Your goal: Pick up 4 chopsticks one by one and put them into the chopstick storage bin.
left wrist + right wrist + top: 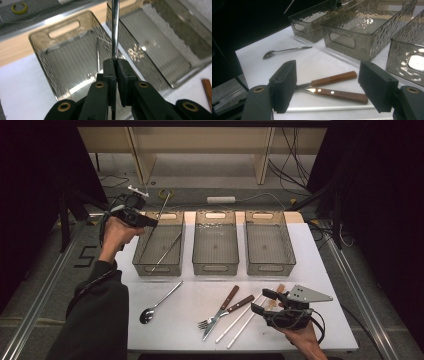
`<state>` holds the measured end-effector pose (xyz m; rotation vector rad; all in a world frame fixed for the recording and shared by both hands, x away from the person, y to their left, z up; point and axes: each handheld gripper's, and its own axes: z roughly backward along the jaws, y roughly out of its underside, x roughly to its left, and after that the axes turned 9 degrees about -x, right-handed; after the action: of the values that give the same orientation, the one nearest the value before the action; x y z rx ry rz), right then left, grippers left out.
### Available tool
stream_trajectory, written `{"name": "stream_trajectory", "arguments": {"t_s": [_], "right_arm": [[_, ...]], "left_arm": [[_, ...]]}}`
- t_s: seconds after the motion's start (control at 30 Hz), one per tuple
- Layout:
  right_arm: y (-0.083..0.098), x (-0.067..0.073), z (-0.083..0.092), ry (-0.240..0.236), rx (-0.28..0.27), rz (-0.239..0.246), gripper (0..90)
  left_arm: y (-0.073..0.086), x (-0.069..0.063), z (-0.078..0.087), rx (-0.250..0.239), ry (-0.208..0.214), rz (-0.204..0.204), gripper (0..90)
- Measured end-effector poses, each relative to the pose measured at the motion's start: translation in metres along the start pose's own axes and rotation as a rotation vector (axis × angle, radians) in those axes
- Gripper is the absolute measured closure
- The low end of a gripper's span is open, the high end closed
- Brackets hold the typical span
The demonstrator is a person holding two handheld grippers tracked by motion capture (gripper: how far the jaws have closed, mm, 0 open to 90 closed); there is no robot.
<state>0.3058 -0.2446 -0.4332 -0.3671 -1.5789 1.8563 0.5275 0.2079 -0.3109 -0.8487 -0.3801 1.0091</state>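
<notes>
My left gripper (151, 221) hovers over the back end of the left grey bin (145, 251), shut on a slim shiny metal utensil (161, 207) that sticks up and away from the jaws. In the left gripper view my left gripper (116, 62) pinches that utensil's handle (115, 30) above the left bin (57, 75); its far end is cut off. Another metal utensil (167, 251) lies slanted inside that bin. My right gripper (262, 302) rests at the table's front right, open; my right gripper (332, 87) has nothing between its pads, and a wood-handled knife (334, 78) and fork (342, 95) lie beyond.
Three grey bins stand in a row: left, middle (215, 265) and right (269, 265). On the white tabletop (200, 292) lie a spoon (159, 304), the knife (229, 298), the fork (225, 312) and white chopsticks (240, 324). Cables and a yellow ring (166, 193) lie behind the table.
</notes>
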Motion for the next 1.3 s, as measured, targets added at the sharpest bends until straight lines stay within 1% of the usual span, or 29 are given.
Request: {"name": "stream_trajectory", "arguments": {"t_s": [0.03, 0.07, 0.23, 0.3, 0.33, 0.47, 0.6, 0.63, 0.67, 0.7, 0.77, 0.8, 0.83, 0.87, 0.9, 0.93, 1.03, 1.1, 1.17, 1.23, 1.3], "right_arm": [[0.0, 0.0, 0.0, 0.0, 0.001, 0.0, 32.0], [0.0, 0.0, 0.0, -0.001, 0.0, 0.0, 32.0], [0.0, 0.0, 0.0, 0.0, 0.001, -0.003, 32.0], [0.0, 0.0, 0.0, -0.002, -0.001, -0.001, 32.0], [0.0, 0.0, 0.001, -0.002, -0.001, -0.001, 32.0], [0.0, 0.0, 0.001, 0.0, 0.0, -0.004, 31.9], [0.001, 0.0, 0.0, -0.001, 0.002, -0.006, 31.9], [0.001, 0.0, 0.0, -0.001, 0.002, -0.006, 31.9], [0.001, 0.0, 0.0, 0.0, 0.002, -0.006, 31.9], [0.001, 0.0, 0.0, 0.0, 0.002, -0.006, 31.9], [0.001, 0.0, 0.0, -0.001, 0.001, -0.005, 31.9], [0.001, 0.0, 0.0, -0.002, 0.001, -0.006, 31.9], [0.001, 0.0, 0.0, -0.001, 0.002, -0.006, 31.9], [0.0, 0.0, 0.0, 0.0, 0.001, -0.004, 31.9], [0.0, 0.0, 0.001, 0.001, 0.0, -0.004, 31.8], [0.0, -0.001, 0.001, 0.001, -0.003, -0.004, 31.7], [0.0, -0.001, 0.001, 0.004, -0.004, -0.006, 31.7], [0.0, 0.0, 0.001, 0.002, -0.006, -0.005, 31.7], [0.0, 0.0, 0.001, 0.001, -0.004, -0.003, 31.6], [0.0, 0.0, 0.001, 0.002, -0.004, -0.002, 31.5], [0.0, 0.0, 0.001, 0.002, -0.004, -0.005, 31.5]], "left_arm": [[-0.002, 0.002, -0.002, 0.012, -0.003, -0.006, 85.1], [-0.003, 0.003, -0.004, 0.01, -0.013, -0.004, 85.1], [-0.002, 0.012, -0.014, 0.007, -0.024, 0.015, 85.1], [0.001, 0.015, -0.018, 0.001, -0.034, 0.017, 85.1], [0.002, 0.017, -0.019, 0.007, -0.038, 0.013, 85.1], [0.011, 0.021, -0.025, -0.01, -0.055, 0.023, 85.1], [0.019, 0.024, -0.031, -0.009, -0.058, 0.022, 85.0], [0.021, 0.024, -0.031, -0.016, -0.065, 0.014, 85.4], [0.022, 0.025, -0.032, -0.02, -0.064, 0.021, 89.5], [0.023, 0.025, -0.033, -0.022, -0.061, 0.024, 89.5], [0.026, 0.025, -0.037, -0.004, -0.058, 0.014, 89.4], [0.027, 0.026, -0.039, 0.002, -0.064, 0.018, 89.2], [0.028, 0.027, -0.04, 0.003, -0.057, 0.034, 88.7], [0.028, 0.028, -0.042, 0.01, -0.047, 0.051, 79.1], [0.029, 0.027, -0.042, 0.007, -0.052, 0.051, 67.9], [0.029, 0.026, -0.043, 0.012, -0.049, 0.052, 60.9], [0.03, 0.024, -0.044, 0.035, -0.032, 0.068, 52.4], [0.031, 0.022, -0.042, 0.023, -0.036, 0.073, 46.4], [0.031, 0.02, -0.039, 0.015, -0.02, 0.081, 42.4], [0.031, 0.018, -0.034, -0.007, -0.017, 0.086, 37.6], [0.031, 0.015, -0.029, -0.017, 0.0, 0.088, 36.0]]}}
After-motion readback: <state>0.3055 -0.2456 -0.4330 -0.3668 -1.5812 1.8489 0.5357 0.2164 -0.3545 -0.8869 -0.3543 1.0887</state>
